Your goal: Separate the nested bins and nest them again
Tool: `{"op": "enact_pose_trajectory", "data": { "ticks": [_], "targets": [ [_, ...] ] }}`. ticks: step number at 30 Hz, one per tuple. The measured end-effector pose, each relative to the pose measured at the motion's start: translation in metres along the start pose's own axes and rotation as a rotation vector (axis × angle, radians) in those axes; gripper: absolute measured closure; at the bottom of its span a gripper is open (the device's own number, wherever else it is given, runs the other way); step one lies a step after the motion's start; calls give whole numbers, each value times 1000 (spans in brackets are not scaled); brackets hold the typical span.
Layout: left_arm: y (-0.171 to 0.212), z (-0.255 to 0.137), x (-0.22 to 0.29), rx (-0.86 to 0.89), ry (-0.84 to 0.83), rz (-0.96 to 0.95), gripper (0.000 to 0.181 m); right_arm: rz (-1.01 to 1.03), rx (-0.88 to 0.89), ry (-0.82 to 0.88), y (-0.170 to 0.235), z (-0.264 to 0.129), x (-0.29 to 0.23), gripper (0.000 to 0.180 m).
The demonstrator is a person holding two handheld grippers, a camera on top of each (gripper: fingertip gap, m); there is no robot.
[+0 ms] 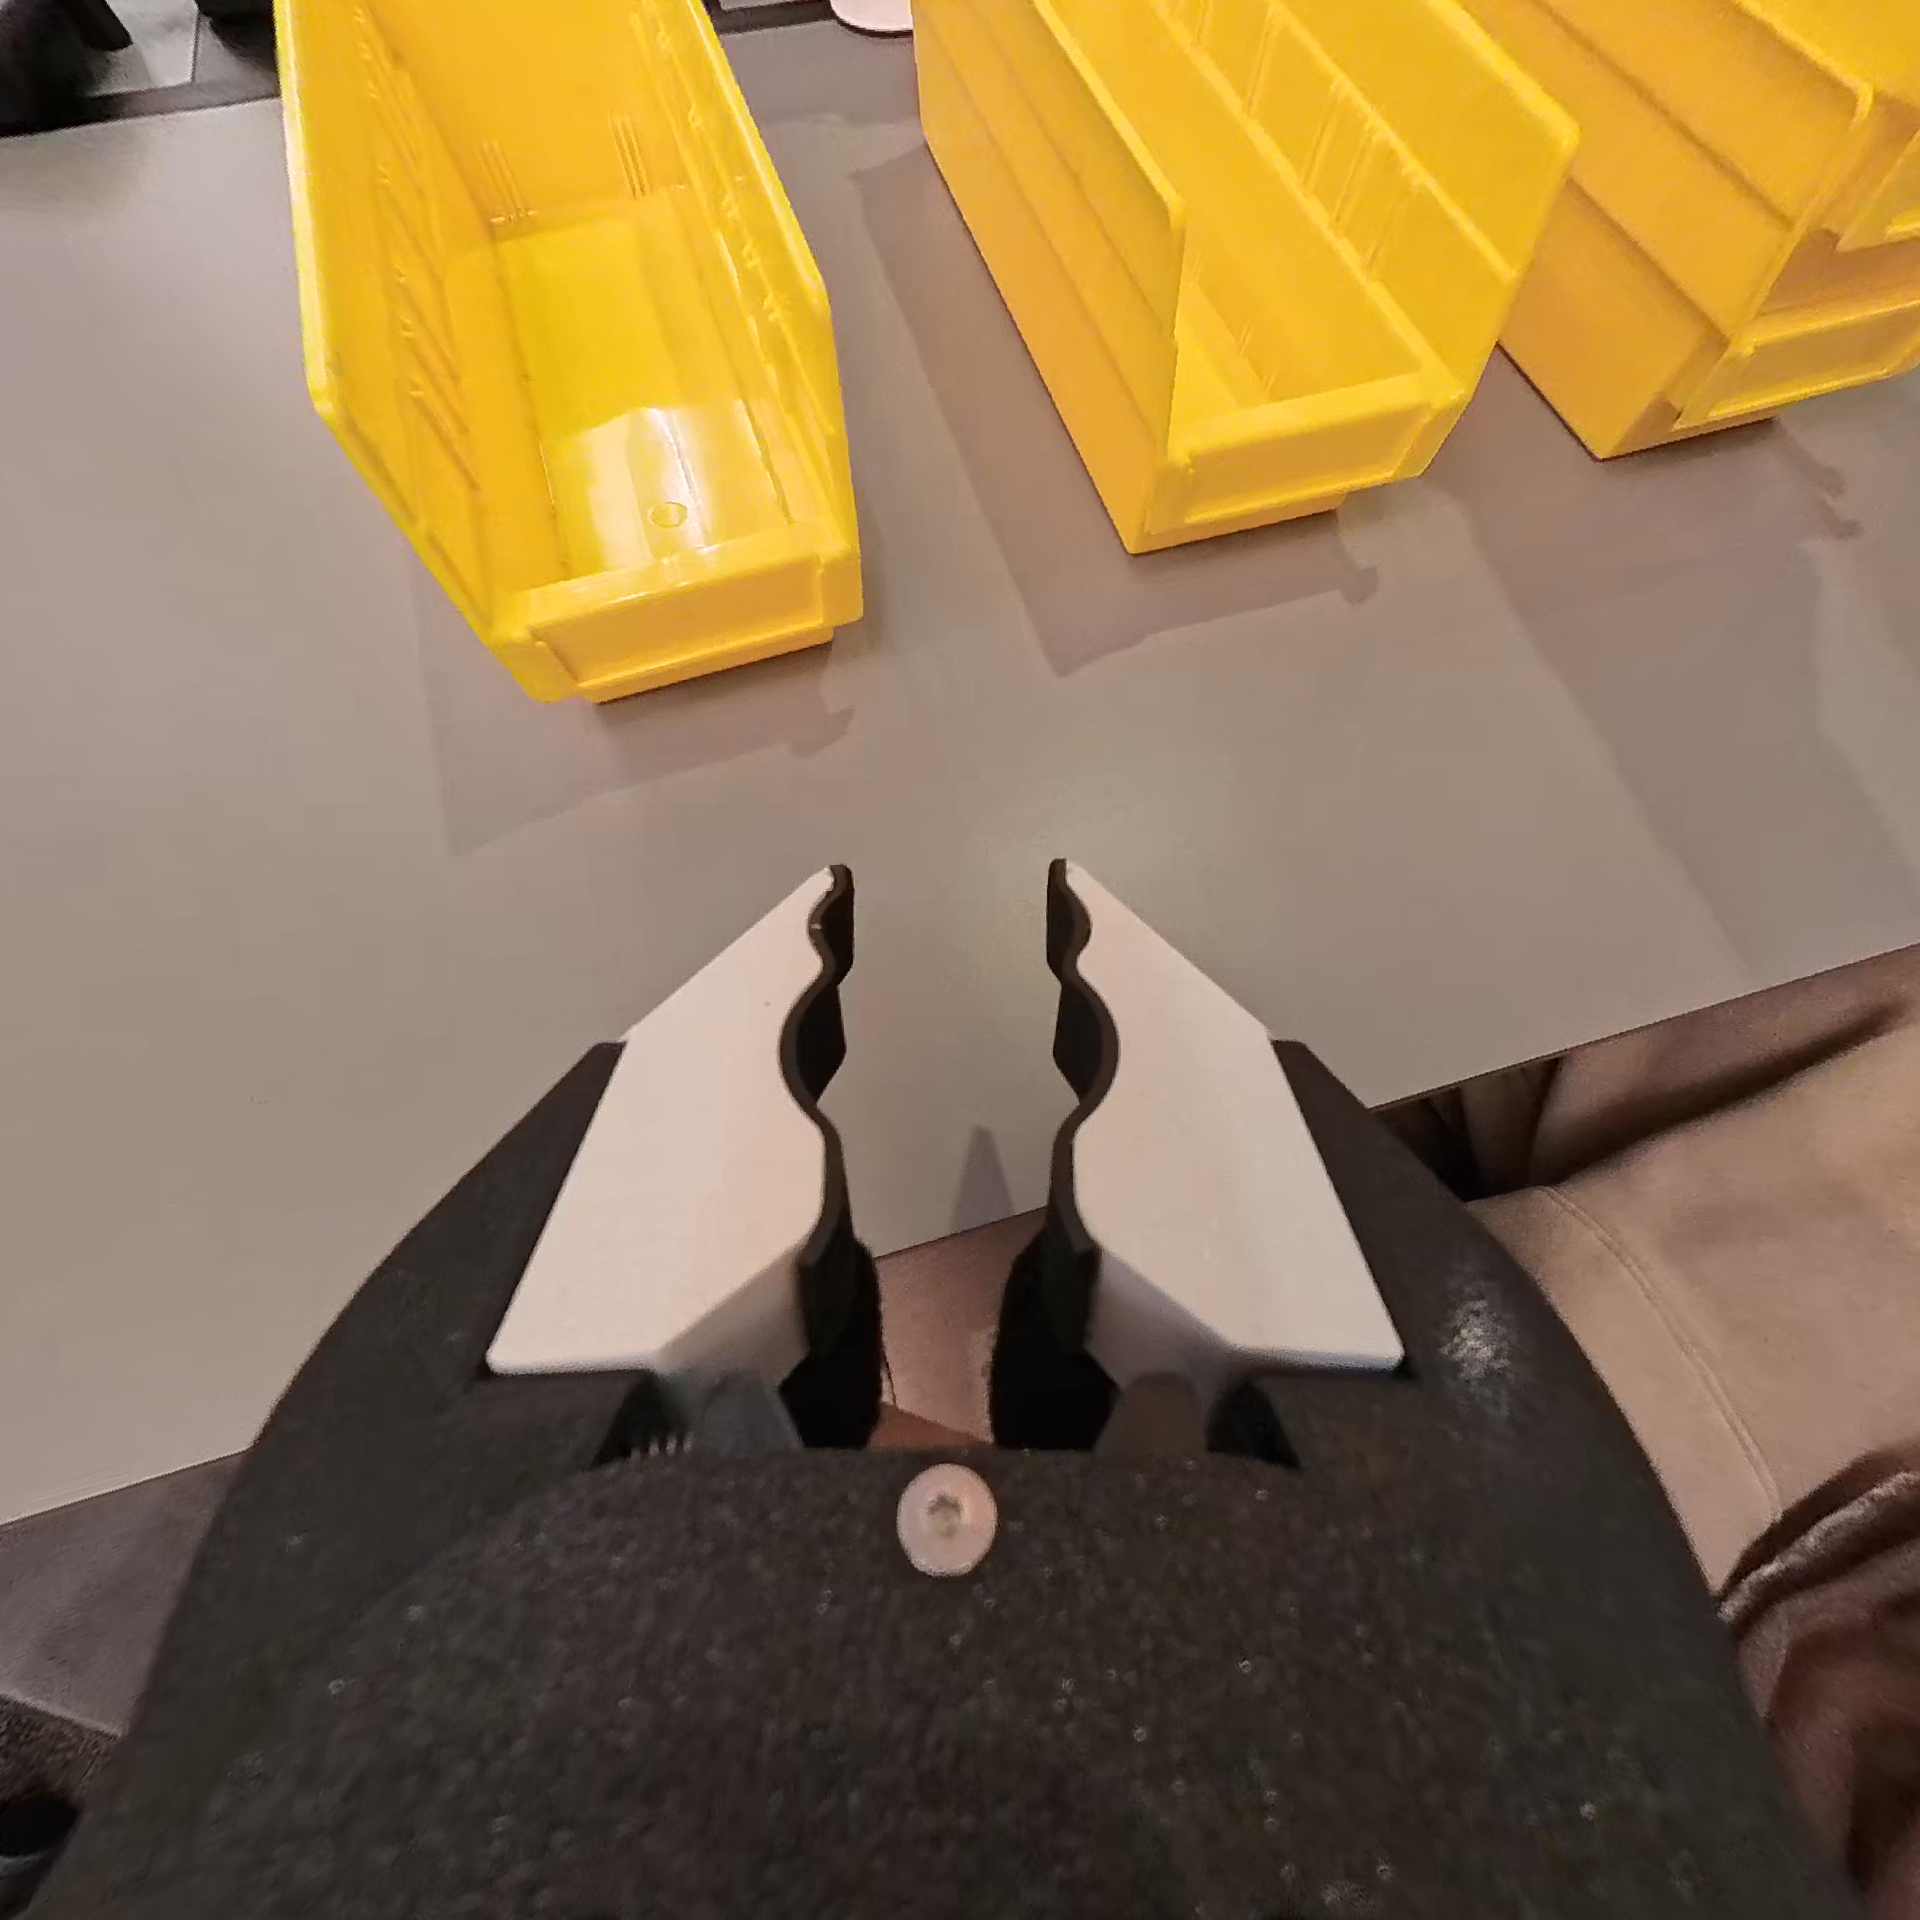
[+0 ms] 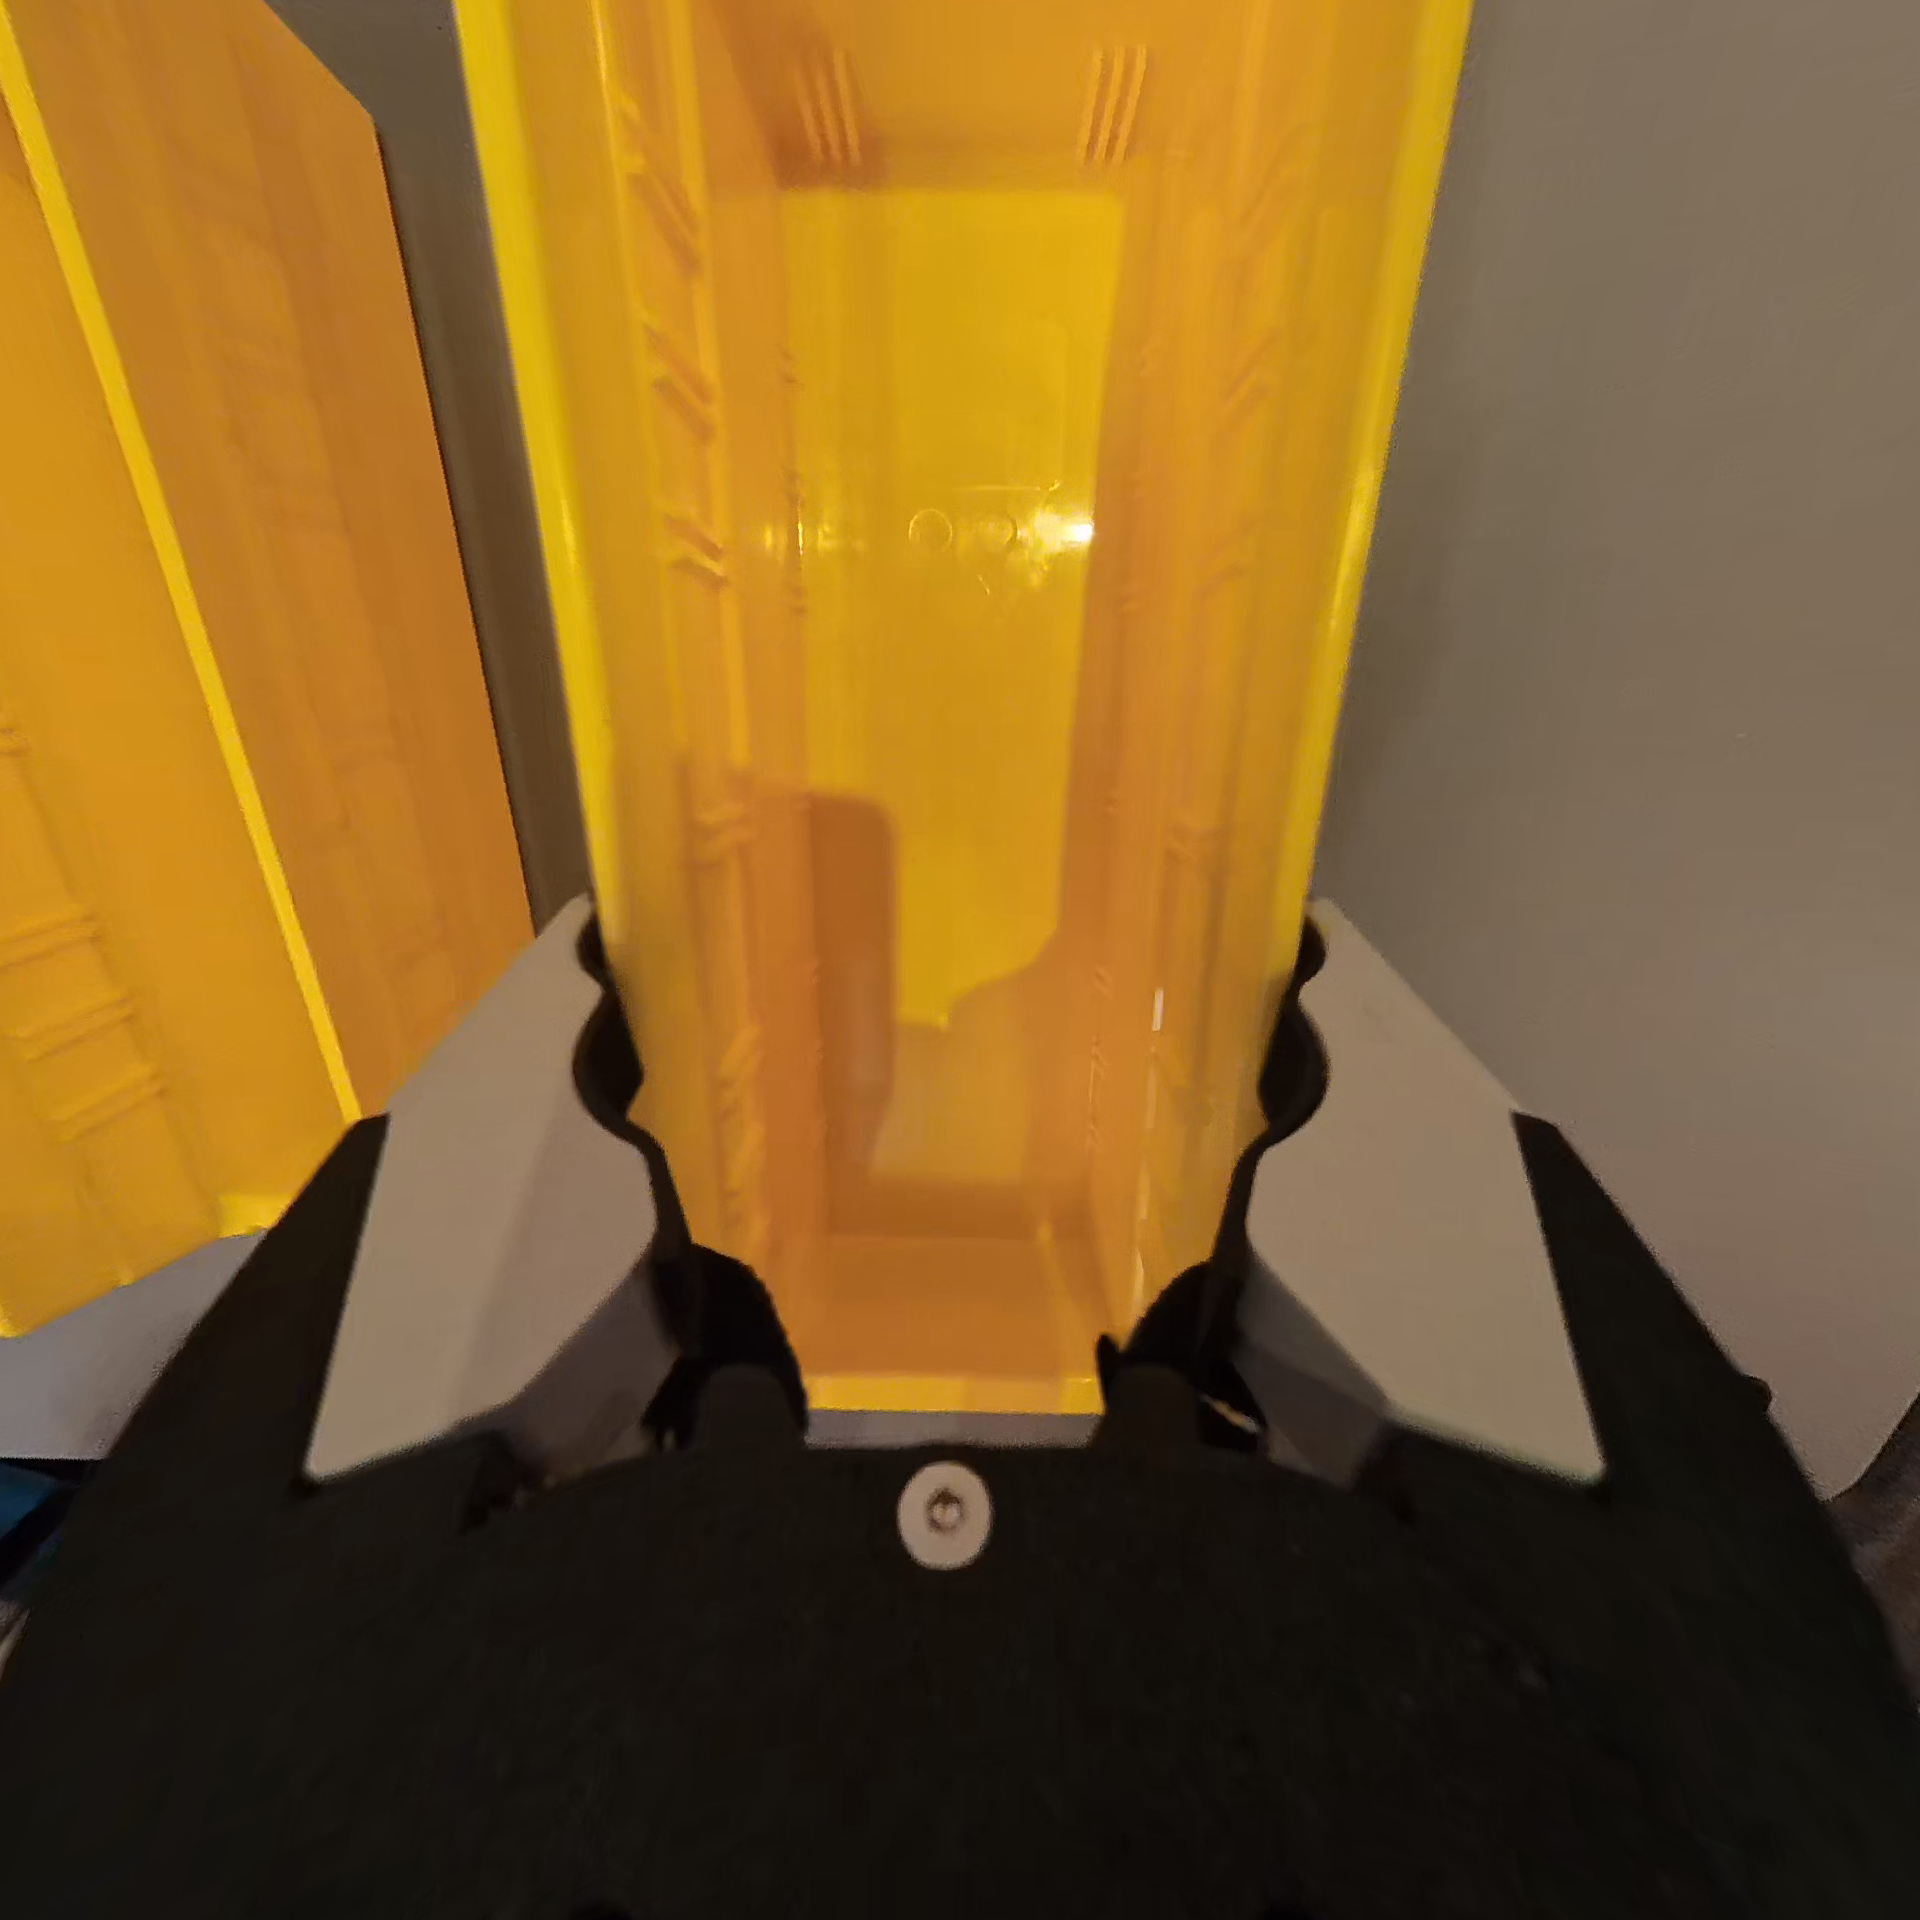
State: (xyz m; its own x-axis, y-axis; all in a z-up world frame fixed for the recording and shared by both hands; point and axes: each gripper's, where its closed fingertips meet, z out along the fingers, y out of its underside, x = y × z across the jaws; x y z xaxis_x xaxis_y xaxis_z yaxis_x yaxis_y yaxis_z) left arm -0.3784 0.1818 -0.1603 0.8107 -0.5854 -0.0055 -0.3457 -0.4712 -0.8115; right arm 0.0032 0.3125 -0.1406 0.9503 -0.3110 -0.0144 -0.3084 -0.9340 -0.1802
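In the left wrist view, one yellow bin point(image 1: 582, 343) stands alone on the grey table point(image 1: 1039, 748). A nested stack of yellow bins point(image 1: 1226, 291) stands to its right, and further yellow bins point(image 1: 1704, 208) are at the far right, blurred. My left gripper point(image 1: 951, 873) is open and empty above the table's near part, short of the bins. In the right wrist view, my right gripper point(image 2: 951, 914) straddles the near end of a long yellow bin point(image 2: 935, 571). Its pads touch both outer side walls. Another yellow bin point(image 2: 208, 623) lies to the left.
The table's front edge point(image 1: 1558, 1049) runs just behind my left gripper, with a person's sleeve point(image 1: 1662, 1299) beyond it. Bare grey table point(image 2: 1662, 623) lies to the right of the held bin.
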Motion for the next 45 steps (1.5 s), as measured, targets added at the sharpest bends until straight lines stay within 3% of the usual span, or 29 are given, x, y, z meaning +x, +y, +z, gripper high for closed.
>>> {"op": "enact_pose_trajectory", "data": {
  "ticks": [3, 8, 13, 19, 23, 28, 32, 36, 40, 43, 45],
  "targets": [
    [0, 0, 1, -1, -3, 9, 146, 5, 0, -7, 0, -3, 0, 75],
    [1, 0, 0, -1, -3, 4, 146, 12, 31, 1, -3, -12, -2, 87],
    [0, -1, 1, 0, -1, 8, 147, 9, 75, -2, -12, -28, -5, 85],
    [1, -1, 0, 1, -8, 15, 147, 55, 122, -23, -15, -17, -7, 83],
    [1, -1, -1, -2, -7, 9, 147, 57, 117, -16, -12, -2, -5, 77],
    [2, 0, -1, -4, -3, 8, 147, 21, 58, 27, -7, 11, -4, 53],
    [3, 0, -1, -7, -2, 14, 147, 23, 57, 16, -6, 15, -4, 46],
    [2, -2, -2, 3, 4, 5, 143, -39, 181, -62, -16, 2, -17, 33],
    [2, 0, -3, 6, 35, -25, 123, -159, 423, -166, 3, -44, -34, 33],
    [8, 3, 0, -42, 91, -86, 76, -245, 576, -297, 75, -74, -49, 41],
    [14, 2, 0, -101, 93, -140, 62, -277, 573, -429, 147, -77, -58, 45]
  ]
}}
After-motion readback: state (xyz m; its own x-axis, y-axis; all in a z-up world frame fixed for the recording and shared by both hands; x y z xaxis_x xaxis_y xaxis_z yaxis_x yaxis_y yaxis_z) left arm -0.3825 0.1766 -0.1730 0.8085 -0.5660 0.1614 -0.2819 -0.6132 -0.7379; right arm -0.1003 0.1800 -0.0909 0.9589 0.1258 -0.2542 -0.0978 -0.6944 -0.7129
